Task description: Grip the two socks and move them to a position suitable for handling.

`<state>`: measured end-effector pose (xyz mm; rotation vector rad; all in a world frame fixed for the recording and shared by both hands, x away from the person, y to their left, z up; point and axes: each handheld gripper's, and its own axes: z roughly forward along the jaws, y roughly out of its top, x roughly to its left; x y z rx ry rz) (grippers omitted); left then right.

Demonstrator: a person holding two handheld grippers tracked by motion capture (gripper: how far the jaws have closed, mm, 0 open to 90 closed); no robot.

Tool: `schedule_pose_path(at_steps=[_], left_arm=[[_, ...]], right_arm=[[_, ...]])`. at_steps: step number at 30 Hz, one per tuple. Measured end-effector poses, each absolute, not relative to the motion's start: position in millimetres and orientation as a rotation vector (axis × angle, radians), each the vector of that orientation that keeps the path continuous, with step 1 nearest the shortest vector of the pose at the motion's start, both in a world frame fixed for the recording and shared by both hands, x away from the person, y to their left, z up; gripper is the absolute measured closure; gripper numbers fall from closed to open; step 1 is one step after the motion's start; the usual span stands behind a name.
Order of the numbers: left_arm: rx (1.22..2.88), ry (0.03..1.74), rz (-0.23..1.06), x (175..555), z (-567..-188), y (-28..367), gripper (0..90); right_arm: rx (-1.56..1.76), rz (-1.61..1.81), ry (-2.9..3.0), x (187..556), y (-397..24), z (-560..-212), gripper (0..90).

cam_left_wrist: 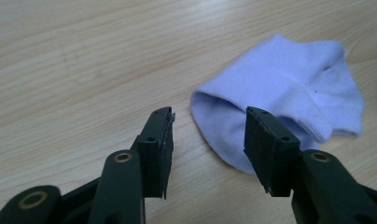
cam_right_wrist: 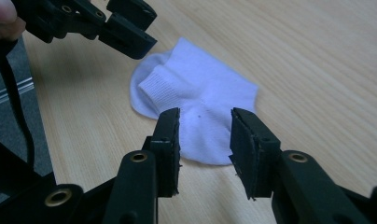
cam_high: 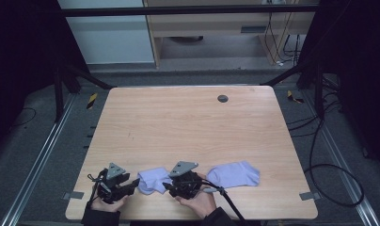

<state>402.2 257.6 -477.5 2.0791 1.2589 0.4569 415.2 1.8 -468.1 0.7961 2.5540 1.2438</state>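
1. Two pale lilac socks lie near the front edge of the wooden tabletop (cam_high: 188, 122), well apart from each other.
2. The folded sock (cam_high: 153, 181) sits between the two hands. It is bunched, with its ribbed cuff turned over on top and a small dark speck on the fabric.
3. The flat sock (cam_high: 234, 174) lies spread out to the right of the person's right hand, untouched.
4. The left tool (cam_high: 131, 187) is held low at the folded sock's left side. In the left gripper view its jaws stand apart, with the rounded edge of the folded sock (cam_left_wrist: 280, 88) just beyond the tips. One jaw overlaps the cloth in that view; whether it touches the sock I cannot tell. Nothing is pinched.
5. The right tool (cam_high: 168, 186) comes at the same sock from the other side, close to it. In the right gripper view its jaws are apart, with the folded sock (cam_right_wrist: 196, 112) just ahead of the gap and no fabric pressed between the pads.
6. That same view shows the left tool (cam_right_wrist: 130, 37) just past the sock's far edge, jaw tips pointing at the cuff.
7. Both hands rest low at the front rim of the tabletop, cables trailing behind them.
8. A small dark round cap (cam_high: 222, 98) sits in the far part of the tabletop, well away from the socks.
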Motion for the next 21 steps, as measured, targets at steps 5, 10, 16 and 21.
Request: schedule_pose_path(at_steps=[5,10,16,21], left_arm=[[2.100,1.246,0.425,401.6,-481.3,252.9,55.3],[2.112,1.254,0.398,402.3,-483.7,250.2,59.3],[2.124,1.262,0.375,403.8,-485.7,248.9,67.1],[2.133,1.265,0.357,405.1,-486.7,248.4,75.0]], right_arm=[[0.780,1.218,2.588,414.5,13.2,-479.2,64.4],[0.760,1.174,2.627,412.2,20.2,-490.0,66.1],[0.756,1.155,2.649,411.7,27.3,-497.1,69.1],[0.761,1.139,2.645,411.8,29.6,-498.7,77.2]])
